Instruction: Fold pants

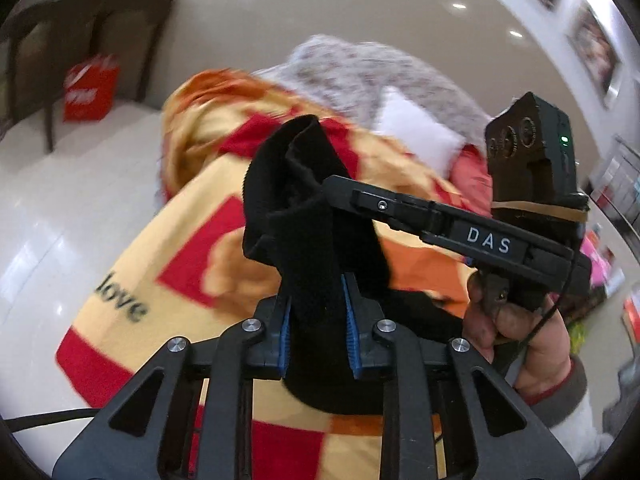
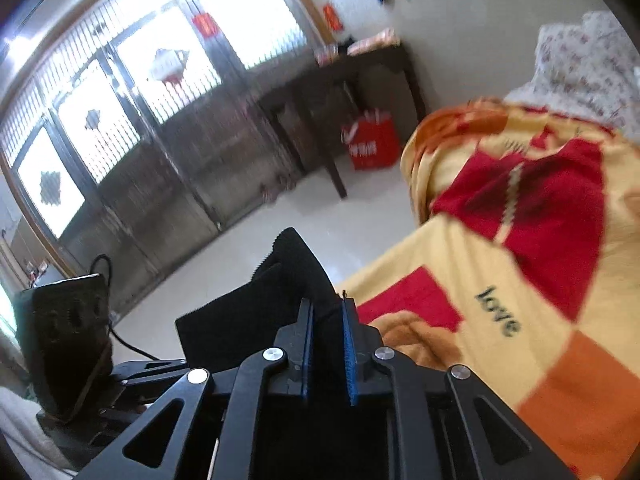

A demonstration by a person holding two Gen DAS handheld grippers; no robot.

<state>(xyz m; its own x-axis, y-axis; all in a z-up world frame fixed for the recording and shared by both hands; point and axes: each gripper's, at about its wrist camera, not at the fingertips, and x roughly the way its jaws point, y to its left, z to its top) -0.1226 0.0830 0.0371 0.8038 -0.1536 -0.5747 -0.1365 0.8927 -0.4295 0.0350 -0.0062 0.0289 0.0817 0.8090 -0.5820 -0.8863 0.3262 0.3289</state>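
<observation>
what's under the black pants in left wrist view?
Under the held-up black pants lies the yellow-red blanket printed "love". The part directly beneath the cloth and left gripper is hidden.

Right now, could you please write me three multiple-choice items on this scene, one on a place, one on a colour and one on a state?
1. Where is the red bag?
A. on the floor by the dark table
B. on the blanket
C. in the right tool

2. What colour are the pants?
A. grey
B. black
C. orange

3. What state is the left tool in?
A. open and free of cloth
B. shut on the pants
C. lying on the blanket

Answers:
1 A, the bag stands on the pale floor next to the table's legs.
2 B, the cloth pinched in both tools is black, against the yellow, red and orange blanket.
3 B, its blue pads press black cloth between them; the right tool grips the pants likewise.
</observation>
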